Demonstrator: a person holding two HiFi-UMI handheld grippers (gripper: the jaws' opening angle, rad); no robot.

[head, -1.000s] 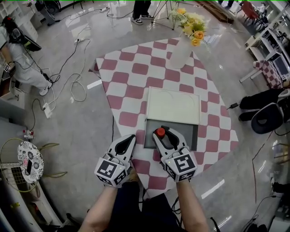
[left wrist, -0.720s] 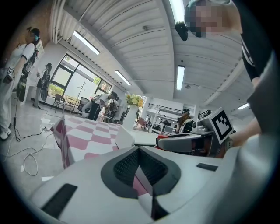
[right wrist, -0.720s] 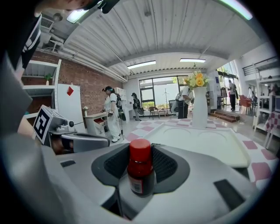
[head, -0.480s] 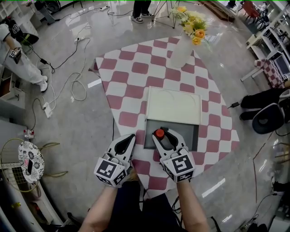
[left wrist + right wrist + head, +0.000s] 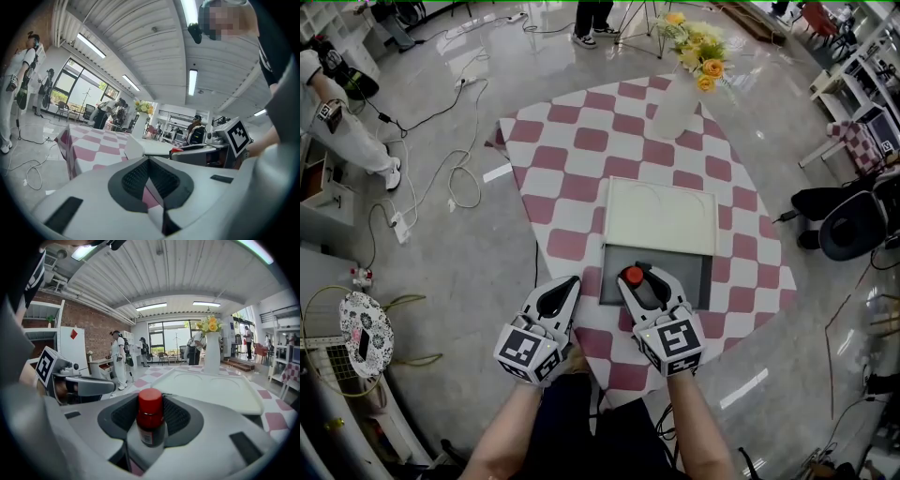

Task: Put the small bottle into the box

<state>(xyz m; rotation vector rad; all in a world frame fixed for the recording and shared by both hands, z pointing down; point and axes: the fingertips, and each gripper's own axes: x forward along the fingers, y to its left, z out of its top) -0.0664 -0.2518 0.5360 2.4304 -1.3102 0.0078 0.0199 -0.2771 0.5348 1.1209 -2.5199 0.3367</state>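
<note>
The small bottle (image 5: 632,276) has a red cap and a dark body, and it stands upright between the pads of my right gripper (image 5: 639,278), which is shut on it. The right gripper view shows the bottle (image 5: 151,427) pinched at the middle of the right gripper (image 5: 151,404). It hangs over the near left part of the dark grey box (image 5: 694,281). The box's white lid (image 5: 661,217) lies open behind it. My left gripper (image 5: 568,284) hovers left of the box with its jaws shut and nothing between them; in its own view the left gripper (image 5: 149,161) shows its tips meeting.
A pink and white chequered cloth (image 5: 581,141) covers the table. A white vase with yellow flowers (image 5: 675,108) stands at its far side. Cables (image 5: 459,178) trail over the floor on the left, where a person (image 5: 347,122) stands. A dark chair (image 5: 848,225) is at the right.
Both grippers and the bottle have kept their places. Only the person at the far left has shifted.
</note>
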